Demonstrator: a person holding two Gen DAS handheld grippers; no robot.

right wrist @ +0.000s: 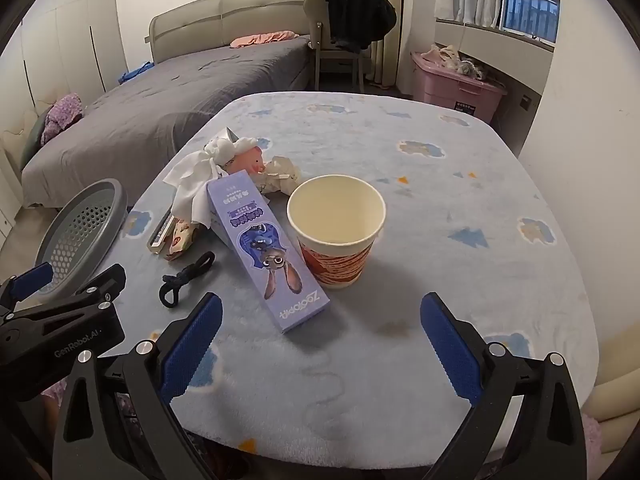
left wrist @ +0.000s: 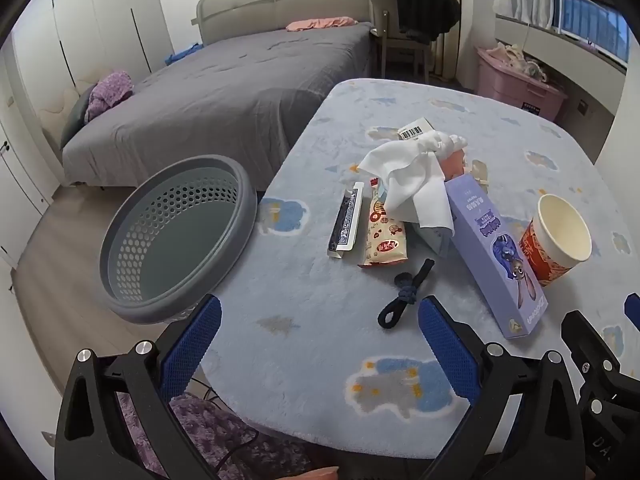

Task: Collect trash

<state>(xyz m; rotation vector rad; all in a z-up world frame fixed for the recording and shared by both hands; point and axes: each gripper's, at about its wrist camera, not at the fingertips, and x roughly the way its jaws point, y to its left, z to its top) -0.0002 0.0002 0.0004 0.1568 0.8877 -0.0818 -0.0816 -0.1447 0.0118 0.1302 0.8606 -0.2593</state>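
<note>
Bare blanket (right wrist: 460, 264) right of the paper cup (right wrist: 336, 232); purple box (right wrist: 268, 252) and tissues (right wrist: 192, 184) crowding its left.

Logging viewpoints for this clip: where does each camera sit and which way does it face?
Left wrist: on the left hand-held gripper, tilted down at the table's left side, basket and wrappers; own open fingers, right gripper's edge.
Right wrist: on the right hand-held gripper, tilted down at the cup; own open fingers, left gripper.
Shared: purple box, cup, cord, bed.

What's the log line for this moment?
left gripper: open, empty | right gripper: open, empty | cup, box, tissue: on table | bin: empty
</note>
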